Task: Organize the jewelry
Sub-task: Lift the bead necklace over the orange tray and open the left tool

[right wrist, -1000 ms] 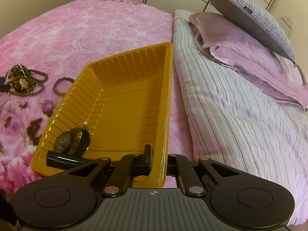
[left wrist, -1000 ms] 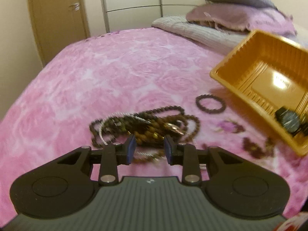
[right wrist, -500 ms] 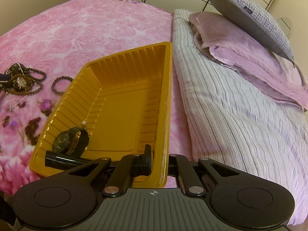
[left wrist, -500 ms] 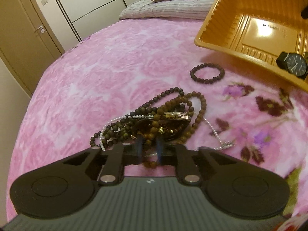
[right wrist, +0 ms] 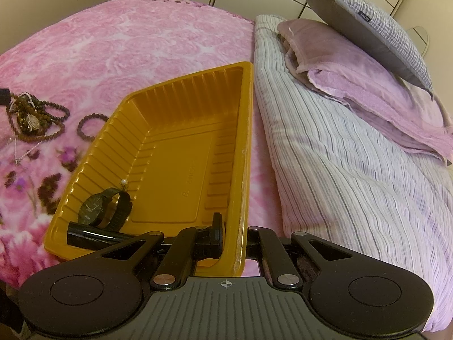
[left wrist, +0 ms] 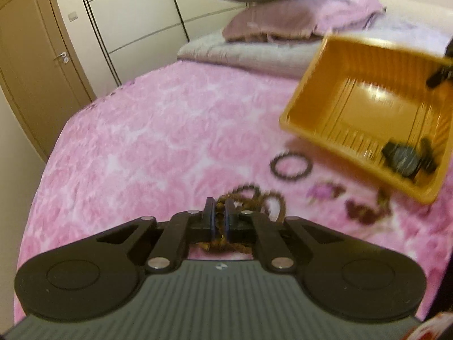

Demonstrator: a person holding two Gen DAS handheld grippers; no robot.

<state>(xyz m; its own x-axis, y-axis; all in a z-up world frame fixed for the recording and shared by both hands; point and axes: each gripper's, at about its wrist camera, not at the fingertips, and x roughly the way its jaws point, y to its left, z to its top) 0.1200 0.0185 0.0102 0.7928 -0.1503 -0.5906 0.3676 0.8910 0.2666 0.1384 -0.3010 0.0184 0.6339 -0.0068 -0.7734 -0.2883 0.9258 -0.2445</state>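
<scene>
Two Grippers Clamped: Beads and Tray

Found left gripper closed on the tangled bead necklaces, where a second ago stood open over the same heap. Lifted partly off the pink blanket since then, strands trailing below. Found right gripper clenched on the orange tray wall, unchanged from before. Noted black watch and small pearl inside tray. Noted dark bead bracelet lying on blanket between heap and tray. Observed striped bedding, stacked pillows, wardrobe and brown door beyond.
</scene>
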